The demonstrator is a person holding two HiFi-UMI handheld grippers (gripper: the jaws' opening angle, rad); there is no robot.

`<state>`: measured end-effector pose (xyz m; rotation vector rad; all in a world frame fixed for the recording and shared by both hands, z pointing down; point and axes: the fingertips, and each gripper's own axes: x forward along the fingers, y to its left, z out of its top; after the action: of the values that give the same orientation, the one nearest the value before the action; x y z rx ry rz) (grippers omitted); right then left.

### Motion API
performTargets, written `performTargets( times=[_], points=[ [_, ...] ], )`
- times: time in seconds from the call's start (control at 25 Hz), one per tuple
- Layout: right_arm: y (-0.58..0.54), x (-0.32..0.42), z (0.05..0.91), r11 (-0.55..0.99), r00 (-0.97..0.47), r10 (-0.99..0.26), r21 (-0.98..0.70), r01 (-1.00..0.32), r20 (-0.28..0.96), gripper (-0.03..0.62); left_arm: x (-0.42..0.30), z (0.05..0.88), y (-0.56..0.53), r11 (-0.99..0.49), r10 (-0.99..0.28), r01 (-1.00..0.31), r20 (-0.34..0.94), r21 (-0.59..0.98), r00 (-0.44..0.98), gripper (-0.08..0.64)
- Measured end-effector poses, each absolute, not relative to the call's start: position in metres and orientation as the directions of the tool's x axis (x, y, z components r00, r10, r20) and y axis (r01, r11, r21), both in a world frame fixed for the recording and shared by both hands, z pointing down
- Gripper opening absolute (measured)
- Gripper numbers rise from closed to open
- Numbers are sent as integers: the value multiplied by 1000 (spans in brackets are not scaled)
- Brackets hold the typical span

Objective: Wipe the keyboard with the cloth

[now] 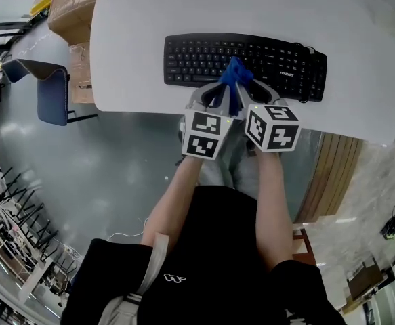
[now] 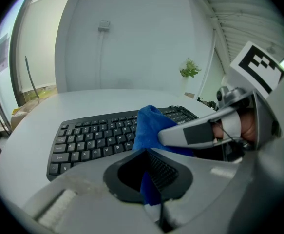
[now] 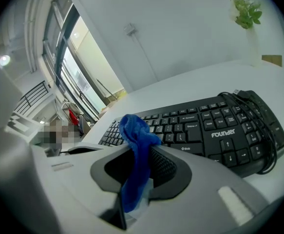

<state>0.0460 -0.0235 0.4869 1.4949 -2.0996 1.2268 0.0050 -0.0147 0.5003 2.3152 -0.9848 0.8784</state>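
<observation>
Left gripper (image 2: 154, 182): jaws drawn together, a fold of the blue cloth (image 2: 150, 126) pinched between the black pads, the rest bunched into a soft peak beyond the tips. Right gripper (image 3: 137, 179): jaws likewise closed on the same blue cloth, a strip of it running down between the pads, a rumpled knot standing above them. Both grippers side by side in the head view, tips converging toward each other, marker cubes (image 1: 204, 134) turned toward the person, one bare forearm (image 1: 177, 195) behind each. One jaw of the right gripper visible in the left gripper view, pressed against the right side of the cloth bundle. Cloth held over the near rows of the keyboard (image 1: 197, 59), roughly at mid-length, just left of the arrow-key block; contact with the keys not clear from any view. Keyboard black, lying lengthwise left to right, flat on the white table (image 1: 251, 5), close to its near edge. Black cable (image 3: 266, 130) looped loosely over the right end of the keyboard. Small green plant (image 3: 246, 11) at the far side, against a pale wall. Off the table to the left: blue chair (image 1: 48, 90) on the grey floor (image 1: 116, 168), cardboard boxes (image 1: 75, 5) at the far left corner.
</observation>
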Motion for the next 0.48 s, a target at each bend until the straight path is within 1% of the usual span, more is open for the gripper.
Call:
performTargets(
  times=[0.48],
  points=[
    [-13,101,485,41,-372,-654,-461,-887,658,84,60,498,-6,-690,-408,-704,711,172,573,-2]
  ],
)
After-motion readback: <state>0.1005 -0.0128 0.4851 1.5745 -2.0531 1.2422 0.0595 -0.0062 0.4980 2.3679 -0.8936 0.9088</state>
